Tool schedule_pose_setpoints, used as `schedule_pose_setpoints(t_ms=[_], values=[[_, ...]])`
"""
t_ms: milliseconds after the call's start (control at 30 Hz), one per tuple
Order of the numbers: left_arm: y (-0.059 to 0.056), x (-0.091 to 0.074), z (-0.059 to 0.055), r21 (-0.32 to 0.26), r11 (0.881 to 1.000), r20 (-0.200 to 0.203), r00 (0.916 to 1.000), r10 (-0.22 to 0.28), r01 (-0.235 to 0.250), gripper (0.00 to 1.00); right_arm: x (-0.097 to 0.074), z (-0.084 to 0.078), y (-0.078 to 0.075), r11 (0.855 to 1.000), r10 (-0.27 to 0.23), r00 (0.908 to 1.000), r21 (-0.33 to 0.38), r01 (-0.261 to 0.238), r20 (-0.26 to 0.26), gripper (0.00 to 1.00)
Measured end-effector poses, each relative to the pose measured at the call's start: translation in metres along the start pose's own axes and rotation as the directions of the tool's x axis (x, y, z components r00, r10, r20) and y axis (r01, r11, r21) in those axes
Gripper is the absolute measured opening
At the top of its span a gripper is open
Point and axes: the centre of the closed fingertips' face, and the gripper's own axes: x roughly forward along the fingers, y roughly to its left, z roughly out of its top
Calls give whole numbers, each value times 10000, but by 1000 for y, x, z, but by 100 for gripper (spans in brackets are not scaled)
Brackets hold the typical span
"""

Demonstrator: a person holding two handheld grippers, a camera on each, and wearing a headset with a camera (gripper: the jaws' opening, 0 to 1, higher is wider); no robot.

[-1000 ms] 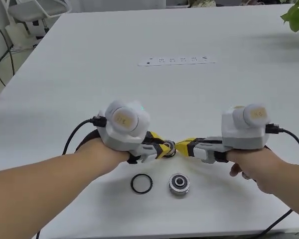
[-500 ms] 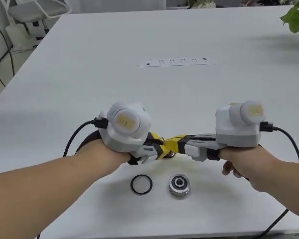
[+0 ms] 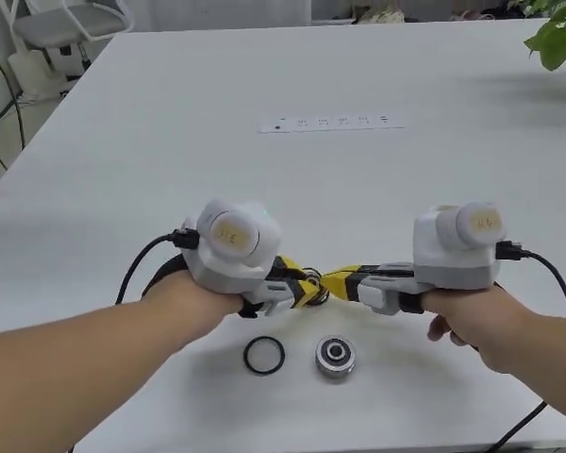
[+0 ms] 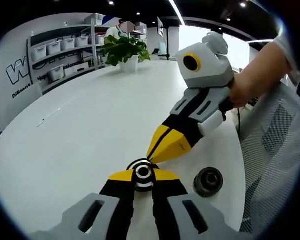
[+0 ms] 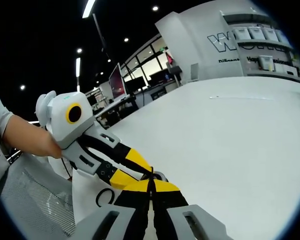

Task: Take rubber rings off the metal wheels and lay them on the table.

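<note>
My left gripper (image 4: 143,176) is shut on a small metal wheel (image 4: 143,171) that wears a black rubber ring. It holds the wheel just above the white table (image 3: 264,189). My right gripper (image 4: 151,157) comes in from the right, shut, its yellow tip against the rim of that wheel. Whether it pinches the ring I cannot tell. In the head view the two grippers meet tip to tip, left gripper (image 3: 310,292) and right gripper (image 3: 327,282). A loose black rubber ring (image 3: 263,356) lies on the table below them, beside a bare metal wheel (image 3: 336,357).
A white power strip (image 3: 324,123) lies mid-table, far from the work. A green plant (image 3: 557,38) stands at the far right corner and a chair (image 3: 71,19) beyond the far left. Black cables (image 3: 137,274) trail from both grippers. The table's near edge runs close below the ring.
The right gripper has moved left until its tip meets the wheel held by the left gripper. The ring and bare wheel on the table have stayed put.
</note>
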Motion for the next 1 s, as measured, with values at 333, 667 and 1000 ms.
schedule_pose_setpoints(t_ms=[333, 667, 1000], values=[[-2, -9, 4, 248, 9995, 85, 9997, -218, 216, 13, -1, 3, 5, 9999, 113, 9999, 52, -114, 74, 0], [-11, -33, 17, 123, 9985, 588, 9968, -546, 540, 25, -6, 13, 12, 9989, 361, 9986, 301, -373, 381, 0], [-18, -59, 20, -65, 9978, 1053, 9923, -647, 657, 40, -7, 18, 23, 9965, 703, 9964, 420, -723, 469, 0]])
